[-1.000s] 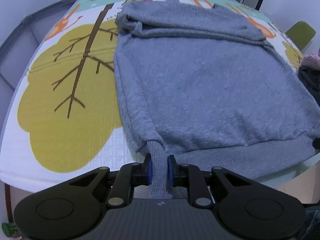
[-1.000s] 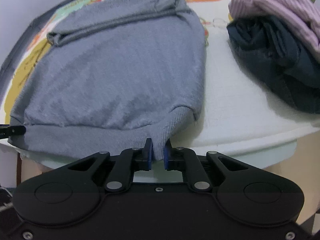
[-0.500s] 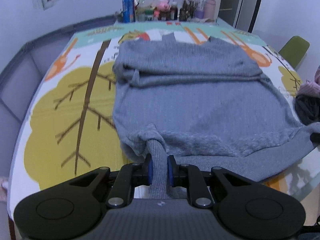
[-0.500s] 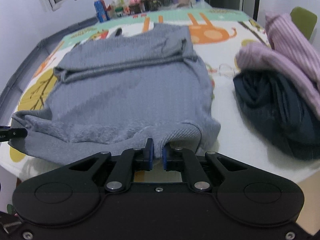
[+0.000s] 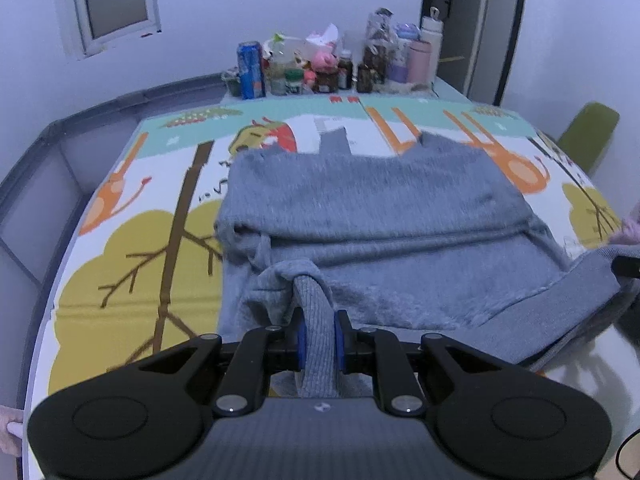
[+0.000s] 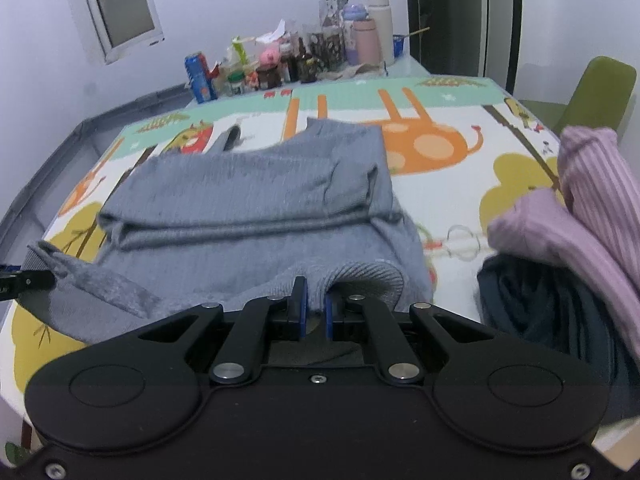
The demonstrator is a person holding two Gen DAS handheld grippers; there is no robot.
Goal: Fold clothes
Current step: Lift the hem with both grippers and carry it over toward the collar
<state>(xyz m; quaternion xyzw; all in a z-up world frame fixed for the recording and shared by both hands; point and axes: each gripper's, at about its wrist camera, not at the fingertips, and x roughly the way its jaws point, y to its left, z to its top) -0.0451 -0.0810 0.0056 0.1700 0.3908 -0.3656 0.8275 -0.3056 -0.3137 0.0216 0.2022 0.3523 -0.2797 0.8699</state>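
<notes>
On the right wrist view, at my 3 o'clock, a dark navy garment [image 6: 560, 308] lay under a lilac ribbed knit [image 6: 592, 204], just beside the grey sweater [image 6: 248, 200]. The sweater lay on the cartoon play mat [image 5: 132, 240], its sleeves folded across the chest, its ribbed hem lifted off the mat. At 12 o'clock, far off, stood a cluster of bottles and cans [image 5: 332, 68]; a green chair [image 6: 600, 92] stood at 2 o'clock. My left gripper [image 5: 319, 334] clenched the hem's left corner between blue pads; my right gripper [image 6: 311, 312] clenched its right corner likewise.
</notes>
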